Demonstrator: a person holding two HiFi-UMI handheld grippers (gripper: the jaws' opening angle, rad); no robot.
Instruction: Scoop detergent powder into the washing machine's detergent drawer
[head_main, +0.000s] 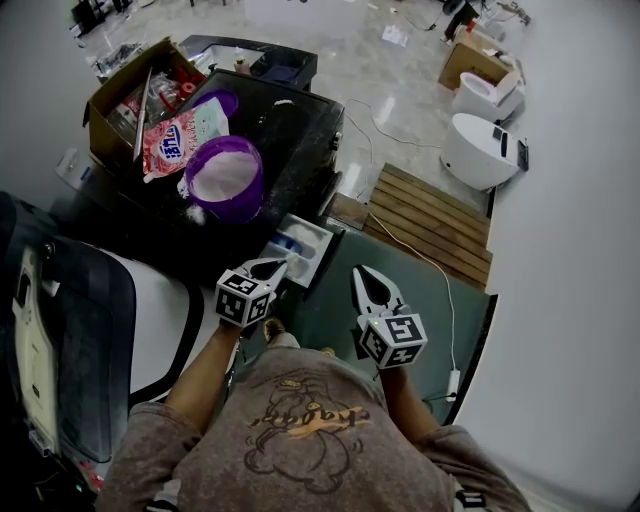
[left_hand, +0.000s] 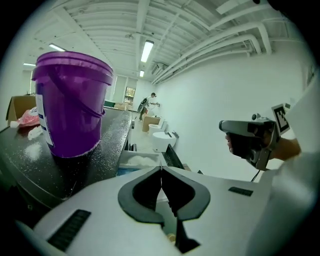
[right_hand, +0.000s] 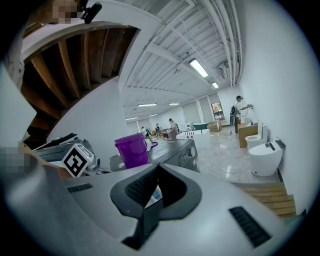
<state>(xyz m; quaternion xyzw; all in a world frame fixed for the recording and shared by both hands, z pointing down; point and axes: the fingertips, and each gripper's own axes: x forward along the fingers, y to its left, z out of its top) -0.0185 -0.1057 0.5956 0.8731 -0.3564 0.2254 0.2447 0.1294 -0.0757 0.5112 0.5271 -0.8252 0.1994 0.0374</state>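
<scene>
A purple bucket (head_main: 225, 178) of white detergent powder stands on the black washing machine top (head_main: 300, 130); its purple lid (head_main: 217, 100) lies behind it. The detergent drawer (head_main: 300, 248) is pulled out from the machine's front, with white powder in one compartment and a blue part beside it. My left gripper (head_main: 268, 267) hovers just before the drawer, shut and holding nothing. My right gripper (head_main: 359, 271) is to its right over the green mat, also shut and holding nothing. The left gripper view shows the bucket (left_hand: 70, 105), the drawer (left_hand: 140, 160) and the shut left gripper (left_hand: 161, 168). In the right gripper view, the bucket (right_hand: 132, 150) lies beyond the shut right gripper (right_hand: 159, 165).
A cardboard box (head_main: 130, 95) with a pink detergent bag (head_main: 170, 140) sits at the machine's back left. A white and dark appliance (head_main: 70, 330) stands at my left. Toilets (head_main: 480, 150), a wooden pallet (head_main: 430, 220), a green mat (head_main: 430, 300) and a white cable (head_main: 440, 280) lie to the right.
</scene>
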